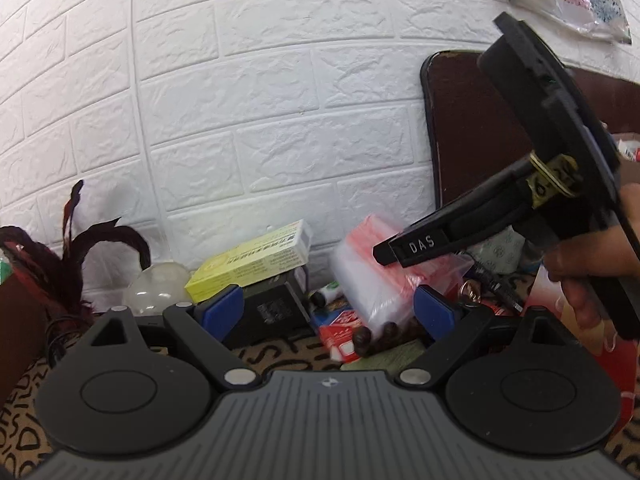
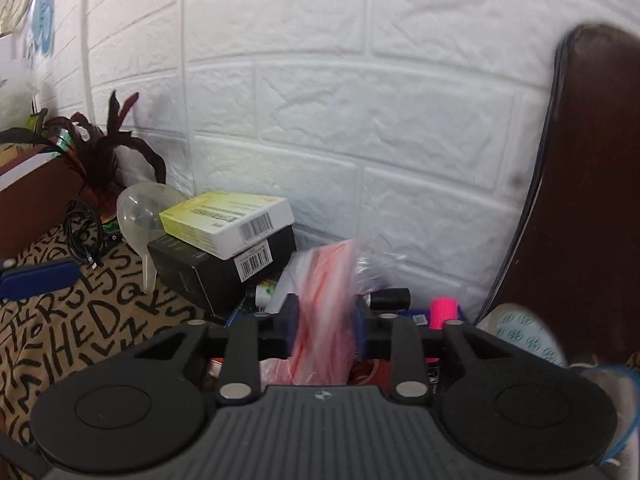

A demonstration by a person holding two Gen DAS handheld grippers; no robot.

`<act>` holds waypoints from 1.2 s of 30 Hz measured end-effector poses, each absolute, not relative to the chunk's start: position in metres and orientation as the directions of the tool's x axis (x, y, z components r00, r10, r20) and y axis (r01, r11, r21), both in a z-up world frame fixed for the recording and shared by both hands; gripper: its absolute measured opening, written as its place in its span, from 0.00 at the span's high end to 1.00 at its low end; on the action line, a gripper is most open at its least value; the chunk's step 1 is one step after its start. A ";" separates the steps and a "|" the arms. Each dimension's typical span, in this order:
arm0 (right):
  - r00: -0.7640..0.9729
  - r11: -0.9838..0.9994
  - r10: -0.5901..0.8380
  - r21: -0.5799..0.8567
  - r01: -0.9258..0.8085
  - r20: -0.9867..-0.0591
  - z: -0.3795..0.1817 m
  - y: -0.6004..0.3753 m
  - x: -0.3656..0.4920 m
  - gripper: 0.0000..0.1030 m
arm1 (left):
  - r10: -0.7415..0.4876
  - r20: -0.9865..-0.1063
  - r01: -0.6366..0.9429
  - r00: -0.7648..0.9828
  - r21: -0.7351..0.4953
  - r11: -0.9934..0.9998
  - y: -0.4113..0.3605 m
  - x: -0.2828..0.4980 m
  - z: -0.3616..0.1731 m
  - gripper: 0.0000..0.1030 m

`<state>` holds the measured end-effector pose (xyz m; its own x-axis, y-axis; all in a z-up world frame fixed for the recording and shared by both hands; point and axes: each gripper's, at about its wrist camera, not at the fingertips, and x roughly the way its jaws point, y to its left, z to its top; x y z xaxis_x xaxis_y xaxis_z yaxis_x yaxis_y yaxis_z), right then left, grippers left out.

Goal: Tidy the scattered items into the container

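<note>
My right gripper (image 2: 326, 316) is shut on a clear plastic bag pack with red stripes (image 2: 326, 300). The same pack shows in the left wrist view (image 1: 368, 276), with the right gripper (image 1: 390, 254) closed on its top, a hand on its handle. My left gripper (image 1: 328, 308) is open and empty, low over the clutter. A yellow-and-white box (image 1: 252, 262) lies on a black box (image 1: 268, 308) to the left; they also show in the right wrist view, yellow box (image 2: 228, 222) on black box (image 2: 224, 266).
A clear funnel (image 2: 140, 212), dark red feathers (image 2: 108, 148) and a black cable (image 2: 82, 236) sit left by the white brick wall. A brown board (image 2: 592, 200) leans at right. A pink tube (image 2: 442, 310), black marker (image 2: 390, 298) and small packets (image 1: 340, 332) lie on the lettered cloth (image 2: 60, 320).
</note>
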<state>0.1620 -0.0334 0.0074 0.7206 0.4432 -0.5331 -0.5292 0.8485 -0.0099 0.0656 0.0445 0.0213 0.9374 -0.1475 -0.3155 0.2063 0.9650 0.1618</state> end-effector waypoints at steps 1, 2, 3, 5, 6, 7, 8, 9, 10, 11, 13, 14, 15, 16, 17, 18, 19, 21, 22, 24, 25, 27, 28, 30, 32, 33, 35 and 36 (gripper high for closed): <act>0.731 0.848 0.440 -0.025 -0.529 -0.522 0.010 -0.035 0.158 0.91 | -0.156 -0.315 0.213 0.936 0.157 0.964 0.042 0.067 0.023 0.08; 0.739 0.847 0.437 -0.040 -0.530 -0.513 0.012 -0.036 0.154 0.94 | -0.163 -0.312 0.219 0.936 0.153 0.964 0.040 0.067 0.024 0.08; 0.742 0.845 0.436 -0.050 -0.532 -0.508 0.014 -0.038 0.152 0.94 | -0.169 -0.311 0.223 0.935 0.148 0.963 0.039 0.068 0.025 0.08; 0.744 0.845 0.431 -0.061 -0.532 -0.510 0.015 -0.041 0.150 0.95 | -0.173 -0.309 0.225 0.935 0.139 0.964 0.037 0.068 0.026 0.08; 0.747 0.846 0.428 -0.064 -0.529 -0.509 0.015 -0.042 0.150 0.95 | -0.175 -0.307 0.225 0.936 0.136 0.965 0.037 0.067 0.027 0.08; 0.750 0.849 0.427 -0.062 -0.525 -0.505 0.015 -0.044 0.150 0.96 | -0.176 -0.305 0.224 0.936 0.133 0.965 0.037 0.065 0.027 0.08; 0.757 0.853 0.423 -0.063 -0.518 -0.498 0.016 -0.046 0.150 0.96 | -0.175 -0.304 0.224 0.936 0.132 0.966 0.038 0.064 0.027 0.08; 0.763 0.856 0.420 -0.063 -0.512 -0.490 0.018 -0.047 0.148 0.96 | -0.174 -0.303 0.223 0.937 0.133 0.966 0.039 0.063 0.028 0.08; 0.767 0.858 0.421 -0.060 -0.510 -0.484 0.021 -0.050 0.148 0.97 | -0.174 -0.302 0.223 0.937 0.136 0.965 0.039 0.061 0.028 0.08; 0.769 0.859 0.422 -0.059 -0.509 -0.480 0.024 -0.052 0.147 0.97 | -0.174 -0.305 0.225 0.936 0.141 0.964 0.039 0.061 0.028 0.08; 0.769 0.858 0.423 -0.061 -0.510 -0.479 0.029 -0.055 0.146 0.97 | -0.167 -0.307 0.221 0.937 0.153 0.963 0.039 0.061 0.028 0.08; 0.774 0.860 0.419 -0.066 -0.506 -0.475 0.031 -0.058 0.145 0.97 | -0.167 -0.303 0.222 0.938 0.154 0.963 0.040 0.060 0.028 0.08; 0.771 0.858 0.425 -0.059 -0.509 -0.473 0.034 -0.061 0.144 0.97 | -0.172 -0.302 0.226 0.937 0.151 0.962 0.042 0.058 0.028 0.08; 0.773 0.859 0.430 -0.052 -0.509 -0.468 0.036 -0.064 0.143 0.97 | -0.174 -0.303 0.226 0.937 0.148 0.963 0.043 0.056 0.028 0.08; 0.777 0.861 0.430 -0.050 -0.506 -0.459 0.038 -0.067 0.141 0.96 | -0.170 -0.304 0.223 0.937 0.146 0.964 0.044 0.054 0.028 0.08; 0.765 0.855 0.446 -0.032 -0.518 -0.464 0.038 -0.069 0.142 0.96 | -0.170 -0.305 0.222 0.937 0.143 0.965 0.046 0.052 0.028 0.08; 0.754 0.846 0.465 -0.017 -0.532 -0.465 0.038 -0.071 0.141 0.95 | -0.173 -0.305 0.222 0.936 0.137 0.965 0.048 0.050 0.028 0.08; 0.760 0.830 0.468 -0.069 -0.553 -0.451 0.036 -0.069 0.132 0.57 | -0.173 -0.308 0.224 0.936 0.138 0.965 0.051 0.044 0.027 0.08; 0.766 0.821 0.462 -0.112 -0.560 -0.447 0.034 -0.067 0.127 0.16 | -0.170 -0.306 0.222 0.937 0.144 0.964 0.053 0.041 0.027 0.08; 0.766 0.796 0.467 -0.167 -0.582 -0.441 0.030 -0.067 0.116 0.09 | -0.163 -0.308 0.221 0.937 0.163 0.961 0.055 0.037 0.023 0.08; 0.753 0.785 0.473 -0.168 -0.596 -0.458 0.030 -0.068 0.113 0.13 | -0.161 -0.311 0.221 0.937 0.167 0.961 0.056 0.036 0.021 0.08; 0.744 0.789 0.475 -0.148 -0.597 -0.470 0.030 -0.073 0.108 0.15 | -0.169 -0.332 0.230 0.928 0.154 0.961 0.057 0.036 0.017 0.08; 0.744 0.796 0.476 -0.130 -0.591 -0.469 0.031 -0.077 0.105 0.15 | -0.179 -0.338 0.239 0.924 0.145 0.960 0.056 0.036 0.015 0.08; 0.753 0.814 0.466 -0.107 -0.570 -0.465 0.033 -0.088 0.097 0.14 | -0.201 -0.353 0.263 0.914 0.138 0.955 0.054 0.035 0.013 0.08; 0.763 0.835 0.445 -0.092 -0.543 -0.468 0.033 -0.101 0.086 0.09 | -0.243 -0.371 0.306 0.896 0.119 0.945 0.049 0.032 0.012 0.08; 0.766 0.845 0.436 -0.077 -0.529 -0.471 0.033 -0.109 0.080 0.09 | -0.280 -0.380 0.340 0.881 0.099 0.935 0.046 0.029 0.012 0.08; 0.766 0.859 0.433 -0.038 -0.510 -0.476 0.030 -0.127 0.068 0.06 | -0.349 -0.400 0.409 0.848 0.073 0.910 0.036 0.024 0.011 0.08; 0.769 0.870 0.420 -0.027 -0.492 -0.481 0.027 -0.136 0.063 0.04 | -0.372 -0.408 0.438 0.834 0.078 0.896 0.030 0.021 0.010 0.08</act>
